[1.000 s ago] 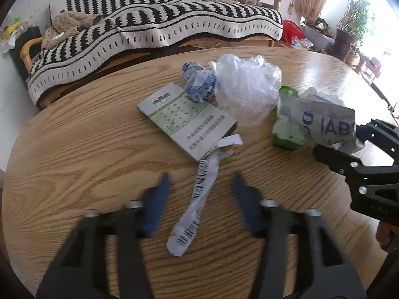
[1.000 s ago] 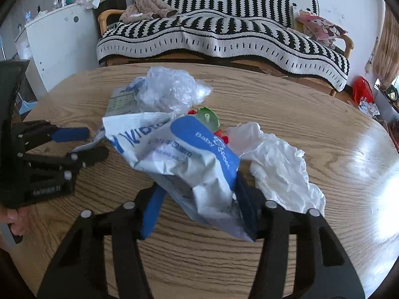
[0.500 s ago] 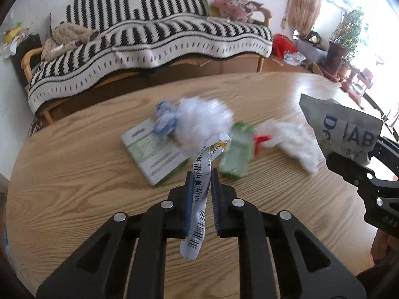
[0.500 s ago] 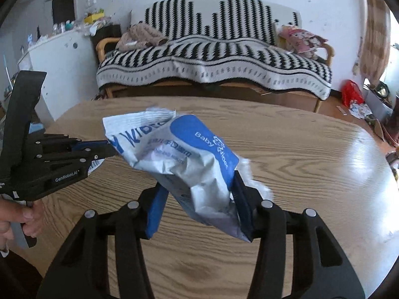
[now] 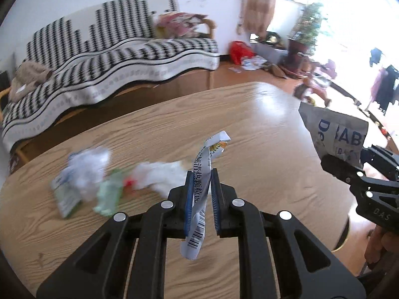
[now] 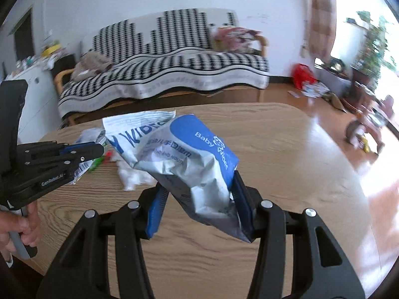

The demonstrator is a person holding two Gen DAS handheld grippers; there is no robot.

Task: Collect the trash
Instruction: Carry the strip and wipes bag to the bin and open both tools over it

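Note:
My left gripper [image 5: 201, 174] is shut on a long white wrapper strip [image 5: 202, 189] with a barcode, held up above the wooden table [image 5: 261, 134]. My right gripper [image 6: 199, 186] is shut on a crumpled blue-and-white baby wipes packet [image 6: 189, 154], also lifted off the table; that packet [image 5: 336, 134] and gripper [image 5: 359, 174] show at the right edge of the left wrist view. On the table behind lie a crumpled white tissue [image 5: 159, 174], a green wrapper [image 5: 109, 194], a clear plastic wad [image 5: 87, 164] and a flat green-white box [image 5: 64, 199], all blurred.
A striped sofa [image 5: 112, 57] stands beyond the table's far edge. Floor clutter with a red bag [image 5: 239, 49] and a potted plant [image 5: 306, 30] lie to the right. A hand [image 6: 17, 226] grips the left tool's handle at the left of the right wrist view.
My left gripper shut on the wrapper strip and lifted it off the table. Both grippers rose and swung right, so the remaining trash slid to the left of both views.

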